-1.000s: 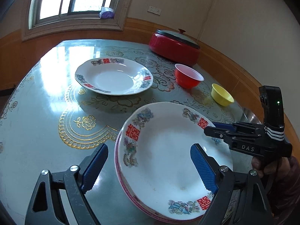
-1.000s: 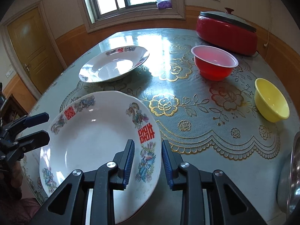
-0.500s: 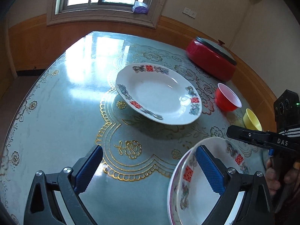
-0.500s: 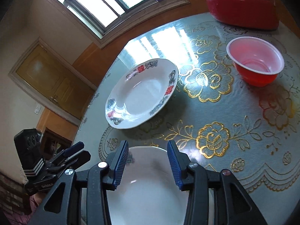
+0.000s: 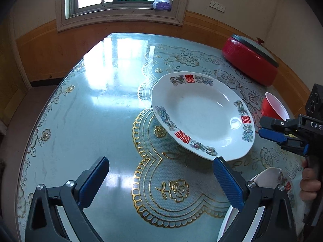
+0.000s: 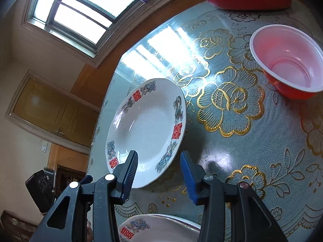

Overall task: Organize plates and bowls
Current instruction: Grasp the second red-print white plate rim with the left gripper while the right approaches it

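Note:
A white plate (image 5: 201, 115) with red characters and flowers on its rim lies alone mid-table. My left gripper (image 5: 160, 168) hovers short of its near rim, jaws opening wide, nothing between them. My right gripper (image 5: 261, 127) comes in from the right beside the plate's rim, open partway. In the right wrist view the plate's (image 6: 145, 129) near rim sits just ahead of the right gripper (image 6: 159, 161), with no pad pressing on it. A stack of matching plates (image 5: 270, 179) lies at the bottom right, also low in the right wrist view (image 6: 161, 227).
A red bowl (image 6: 288, 60) stands to the right of the plate, a red lidded pot (image 5: 250, 60) behind it at the table's far side. The round table (image 5: 90, 121) has a glossy patterned cover; its edge curves along the left. A hand (image 5: 308, 183) holds the right gripper.
Both grippers have left the plate stack and moved toward the lone plate. The left jaws have spread wider. The right gripper has rolled and its jaws have widened.

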Demonstrator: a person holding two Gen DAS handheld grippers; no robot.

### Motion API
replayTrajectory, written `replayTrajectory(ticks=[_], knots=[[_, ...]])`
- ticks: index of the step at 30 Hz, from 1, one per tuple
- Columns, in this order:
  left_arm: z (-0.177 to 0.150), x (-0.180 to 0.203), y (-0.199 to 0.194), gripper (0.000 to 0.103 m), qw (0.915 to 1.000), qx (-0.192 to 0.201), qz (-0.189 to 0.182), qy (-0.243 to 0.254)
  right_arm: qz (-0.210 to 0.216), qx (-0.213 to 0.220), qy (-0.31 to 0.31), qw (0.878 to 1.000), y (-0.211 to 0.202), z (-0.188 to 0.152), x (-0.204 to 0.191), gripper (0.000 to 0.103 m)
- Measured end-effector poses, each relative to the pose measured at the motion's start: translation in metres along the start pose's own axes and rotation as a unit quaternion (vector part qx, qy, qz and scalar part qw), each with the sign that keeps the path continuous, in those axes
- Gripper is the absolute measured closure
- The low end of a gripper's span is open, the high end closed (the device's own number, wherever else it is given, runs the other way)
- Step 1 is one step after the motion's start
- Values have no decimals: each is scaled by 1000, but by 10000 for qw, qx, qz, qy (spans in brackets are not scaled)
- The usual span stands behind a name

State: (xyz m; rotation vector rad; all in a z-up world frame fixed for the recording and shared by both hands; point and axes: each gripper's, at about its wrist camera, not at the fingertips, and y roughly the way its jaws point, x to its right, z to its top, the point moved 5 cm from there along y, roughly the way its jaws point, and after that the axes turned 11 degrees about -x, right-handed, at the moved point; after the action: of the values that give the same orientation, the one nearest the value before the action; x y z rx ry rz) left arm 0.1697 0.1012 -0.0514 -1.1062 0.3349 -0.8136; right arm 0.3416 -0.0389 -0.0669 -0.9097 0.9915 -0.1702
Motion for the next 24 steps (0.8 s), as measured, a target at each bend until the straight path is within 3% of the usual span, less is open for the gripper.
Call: replayTrajectory(ticks=[9,12,20,24], knots=[[28,-8,10,0,9994,81,-321,-69,-132,-65,246,9996,22,23,11,59],[39,-12,21,8,9990,10,-406,-171,-158,-82,285,9994,28,30,14,59],[70,-16,45,10,9971,-88,-724,-218,-135,-219,245,9994,52,47,10,59],[84,-16,55,22,9961,-91,-860,-187,-99,-263,128,9995,61,52,3,57]])
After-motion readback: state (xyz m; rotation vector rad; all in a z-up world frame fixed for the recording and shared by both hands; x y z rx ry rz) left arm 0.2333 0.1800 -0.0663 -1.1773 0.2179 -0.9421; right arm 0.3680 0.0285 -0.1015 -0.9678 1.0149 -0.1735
